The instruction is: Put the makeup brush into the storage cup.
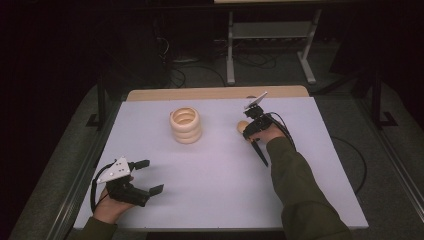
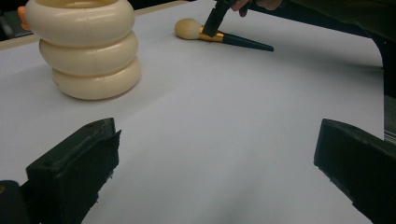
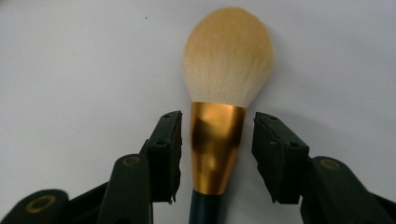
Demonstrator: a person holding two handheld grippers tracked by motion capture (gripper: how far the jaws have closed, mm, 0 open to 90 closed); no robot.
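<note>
Right gripper view brush (image 3: pixel 219 116): cream-tan domed bristles, gold ferrule, dark handle, bristles at 12 o'clock
Right gripper (image 3: pixel 217 154) jaws: slightly apart, flanking ferrule, untouching
Left gripper (image 2: pixel 215 163) jaws: wide, empty

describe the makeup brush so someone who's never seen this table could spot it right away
Start at the white table and find the cream stack of rings near its far middle. To the right of it lies the makeup brush, flat, between the open jaws of the right hand-held gripper. Its fluffy pale head, gold collar and thin dark handle set it apart.
</note>
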